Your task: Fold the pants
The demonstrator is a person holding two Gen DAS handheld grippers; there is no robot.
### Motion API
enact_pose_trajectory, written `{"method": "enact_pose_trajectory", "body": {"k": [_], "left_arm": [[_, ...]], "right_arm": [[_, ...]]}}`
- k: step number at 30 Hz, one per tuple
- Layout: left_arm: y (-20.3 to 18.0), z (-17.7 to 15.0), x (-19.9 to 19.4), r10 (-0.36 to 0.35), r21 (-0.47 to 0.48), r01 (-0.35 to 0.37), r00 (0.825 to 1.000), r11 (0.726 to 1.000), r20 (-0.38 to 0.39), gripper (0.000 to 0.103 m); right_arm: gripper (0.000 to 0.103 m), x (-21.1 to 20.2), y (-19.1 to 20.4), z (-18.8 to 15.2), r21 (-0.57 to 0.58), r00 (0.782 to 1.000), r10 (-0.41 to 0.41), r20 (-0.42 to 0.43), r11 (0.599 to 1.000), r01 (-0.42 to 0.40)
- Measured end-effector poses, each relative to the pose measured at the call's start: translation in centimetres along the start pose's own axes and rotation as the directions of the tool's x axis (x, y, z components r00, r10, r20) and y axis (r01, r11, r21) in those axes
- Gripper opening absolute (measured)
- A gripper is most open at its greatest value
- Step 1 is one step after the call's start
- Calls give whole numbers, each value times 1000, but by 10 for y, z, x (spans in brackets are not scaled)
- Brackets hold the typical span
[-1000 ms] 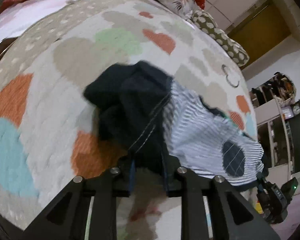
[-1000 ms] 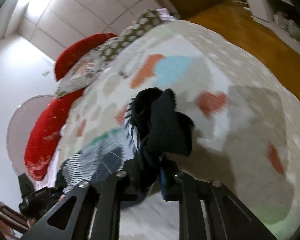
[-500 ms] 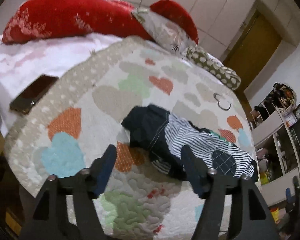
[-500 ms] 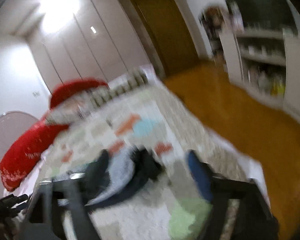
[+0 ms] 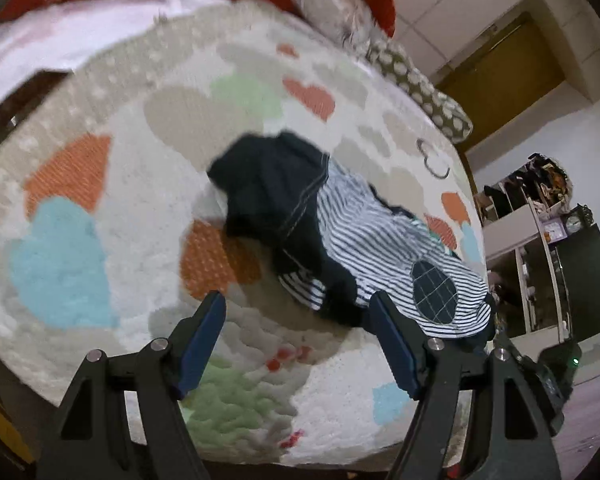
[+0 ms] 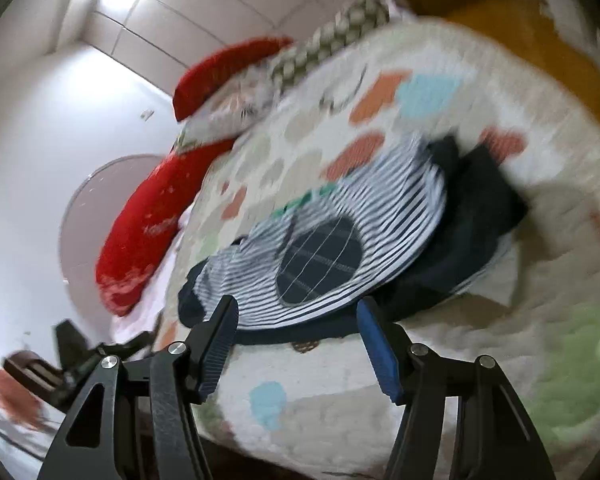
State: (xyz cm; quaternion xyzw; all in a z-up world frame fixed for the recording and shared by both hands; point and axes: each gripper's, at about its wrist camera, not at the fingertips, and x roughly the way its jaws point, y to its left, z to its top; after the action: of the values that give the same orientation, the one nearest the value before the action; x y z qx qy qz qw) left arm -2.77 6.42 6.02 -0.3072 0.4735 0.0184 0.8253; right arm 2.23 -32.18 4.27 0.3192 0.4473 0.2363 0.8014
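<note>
The left gripper [image 5: 296, 330] has its jaws apart and opening wider, with only bare quilt between the blue pads; the cloth lies beyond the tips, touching neither pad. The right gripper [image 6: 296, 330] also stands wide, though its jaws are narrowing a little, and again nothing is pinched: the garment's near hem lies just past the fingertips. Both tools read as having let go, which fits a fold laid down and left to settle.

The pants [image 5: 352, 236] lie in a loose heap near the foot edge of the bed, closer to the corner on the open-floor side. A dark navy part is bunched toward the middle of the bed, and the navy-and-white striped part with its checked oval patch [image 6: 320, 262] runs toward the edge. From the right wrist view the striped layer lies on top of the dark layer, so a doubling-over seems made, but the bundle is rumpled, not flat, and the fold looks unfinished.

The quilt [image 5: 100, 184] with its coloured hearts carries the garment. Red pillows [image 6: 148, 220] and a spotted cushion [image 5: 428, 92] line the head edge, well apart from the pants.
</note>
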Motion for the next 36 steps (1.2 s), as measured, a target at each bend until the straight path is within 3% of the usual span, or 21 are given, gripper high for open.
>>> {"method": "enact_pose_trajectory", "body": {"k": [3, 8, 12, 13, 14, 15, 16, 17, 18, 19, 24, 31, 36], "left_arm": [[-2, 2, 16, -23, -8, 23, 999, 1000, -42, 73], [-11, 14, 39, -25, -5, 24, 996, 1000, -88, 73], [-16, 26, 57, -1, -4, 1, 994, 1000, -111, 70], [-17, 29, 61, 1, -4, -2, 993, 1000, -114, 66], [-18, 31, 65, 11, 0, -11, 992, 1000, -122, 51], [-19, 32, 69, 25, 4, -25, 991, 1000, -133, 26], [-19, 34, 72, 35, 6, -34, 989, 999, -146, 16], [-18, 34, 73, 29, 0, -29, 987, 1000, -156, 14], [-16, 34, 72, 19, -12, -21, 988, 1000, -153, 14], [-15, 34, 71, 6, -23, -9, 989, 1000, -150, 14], [-14, 42, 63, -56, -69, 45, 986, 997, -160, 13], [-24, 66, 54, -125, -75, 115, 980, 991, -158, 13], [-26, 74, 51, -137, -75, 127, 978, 989, -158, 13]], "right_arm": [[66, 14, -14, 3, 71, 998, -16, -53, 997, 19], [65, 20, -30, 11, 126, 996, -80, -41, 988, 85], [57, 29, -31, 22, 127, 992, -124, -34, 984, 127], [55, 31, -30, 24, 119, 990, -134, -34, 983, 137], [53, 34, -30, 27, 112, 988, -149, -36, 982, 152], [47, 37, -29, 29, 107, 986, -162, -40, 980, 165], [35, 41, -29, 31, 102, 982, -184, -50, 977, 188], [25, 45, -31, 32, 101, 978, -199, -61, 974, 204], [11, 47, -32, 32, 103, 977, -201, -71, 973, 207], [8, 47, -33, 32, 103, 978, -191, -77, 975, 199], [6, 34, -19, 40, 71, 990, -139, -32, 987, 141], [6, 30, 6, 78, 25, 996, -84, 18, 996, 84], [6, 37, 11, 99, 39, 998, -61, 24, 997, 60]]}}
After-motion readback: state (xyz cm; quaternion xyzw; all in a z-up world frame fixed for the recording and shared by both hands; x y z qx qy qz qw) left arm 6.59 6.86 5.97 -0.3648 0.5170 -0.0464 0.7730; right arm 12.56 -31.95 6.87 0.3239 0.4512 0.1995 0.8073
